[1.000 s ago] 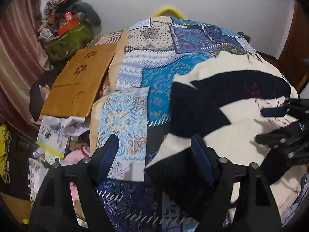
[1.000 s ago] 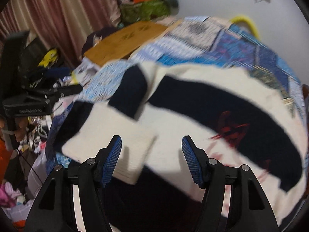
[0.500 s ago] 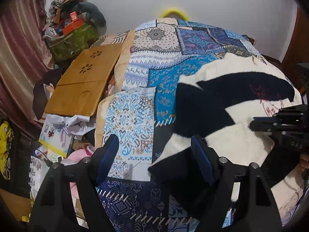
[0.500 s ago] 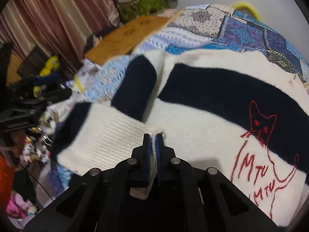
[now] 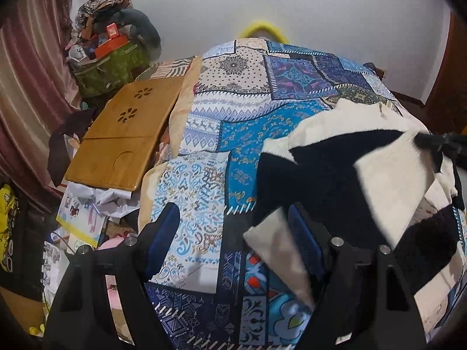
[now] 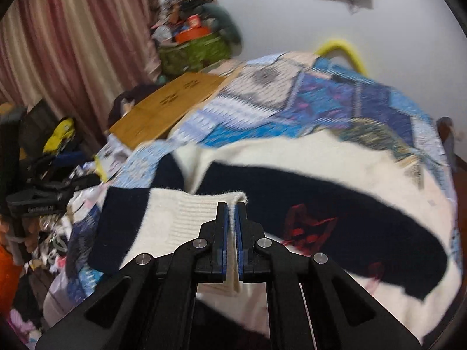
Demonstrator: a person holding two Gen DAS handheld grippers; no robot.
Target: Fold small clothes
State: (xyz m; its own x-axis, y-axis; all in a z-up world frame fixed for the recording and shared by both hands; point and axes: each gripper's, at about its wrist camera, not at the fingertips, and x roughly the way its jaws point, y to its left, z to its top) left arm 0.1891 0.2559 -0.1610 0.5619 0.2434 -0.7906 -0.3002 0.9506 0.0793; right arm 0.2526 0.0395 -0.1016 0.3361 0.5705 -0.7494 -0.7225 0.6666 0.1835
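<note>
1. A bed covered by a patchwork bedspread point(image 5: 233, 122) in blues, whites and purples fills most of both views; its panels carry paisley, diamond and dotted patterns.
2. A plain white wall point(image 5: 335, 23) stands behind the bed, with a dark framed object hanging high on it and a yellow curved thing point(image 5: 259, 27) poking up at the far edge of the bed.
3. Pinkish-red curtains point(image 6: 67, 38) hang along the left side of the room.
4. A wooden lap tray point(image 5: 125, 134) with flower-shaped cut-outs lies just beside the bed, over papers and scattered clutter on the floor.
5. A green bag point(image 5: 112, 67) piled with clothes and an orange box sits in the far corner.
6. The sweater point(image 6: 335, 201), cream with broad navy bands and a red stitched motif on the front, lies spread on the near right part of the bedspread.
7. The right gripper point(image 6: 230, 213) is clamped together on the ribbed cream cuff point(image 6: 198, 213) of a sleeve, which is lifted off the bed and blurred.
8. The left gripper point(image 5: 233, 233) stands with its jaws apart above the bedspread; a cream edge of the sweater lies near its right finger, and nothing is pinched between the pads.
</note>
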